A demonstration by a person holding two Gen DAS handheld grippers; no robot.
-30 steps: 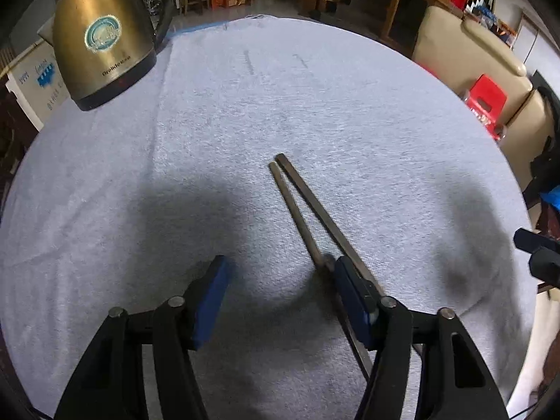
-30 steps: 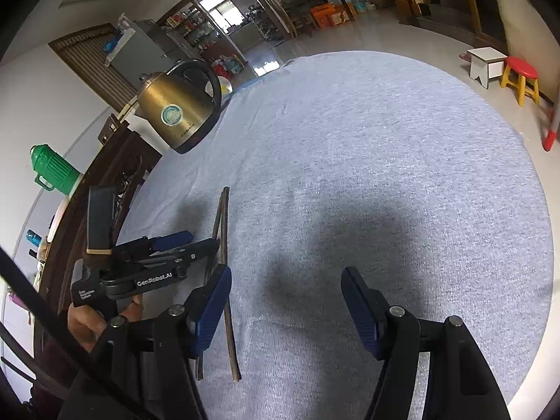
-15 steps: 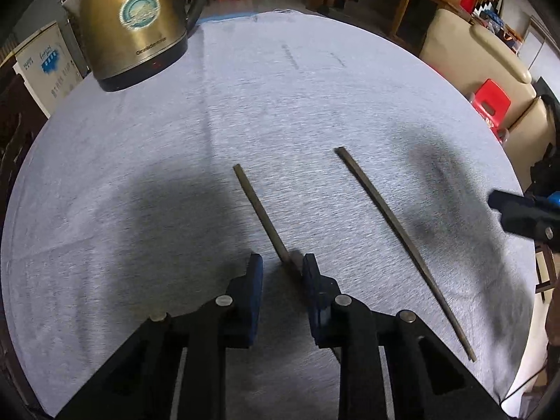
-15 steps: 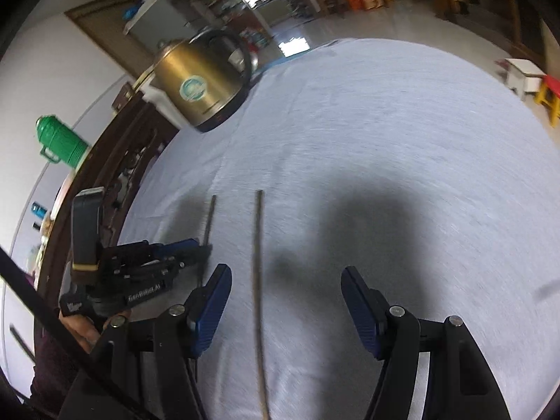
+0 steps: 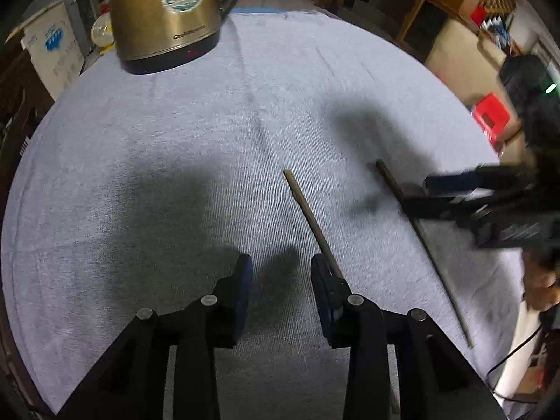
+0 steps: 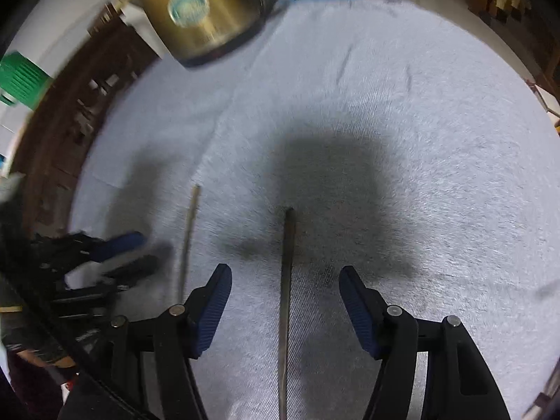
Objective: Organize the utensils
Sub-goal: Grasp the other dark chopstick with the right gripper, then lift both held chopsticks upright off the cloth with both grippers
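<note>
Two dark wooden chopsticks lie apart on the grey cloth of the round table [image 5: 140,140]. The left chopstick [image 5: 309,215] runs beside the right finger of my left gripper [image 5: 281,276], which is open and holds nothing. The right chopstick [image 5: 420,238] lies under my right gripper, seen blurred at the right edge. In the right wrist view that chopstick [image 6: 287,280] lies on the cloth between the open jaws of my right gripper [image 6: 285,287], untouched. The other chopstick [image 6: 187,241] lies to its left, next to my left gripper [image 6: 115,255].
A brass electric kettle [image 5: 164,14] stands at the far left of the table and shows in the right wrist view [image 6: 206,10]. A dark wooden sideboard [image 6: 70,105] with a green jug [image 6: 17,80] lies beyond the left edge. A red stool [image 5: 490,119] stands off the right edge.
My left gripper closed on the left chopstick, dragged it away from the other, then opened and let it go. My right gripper swung over the right chopstick, which now lies between its jaws.
</note>
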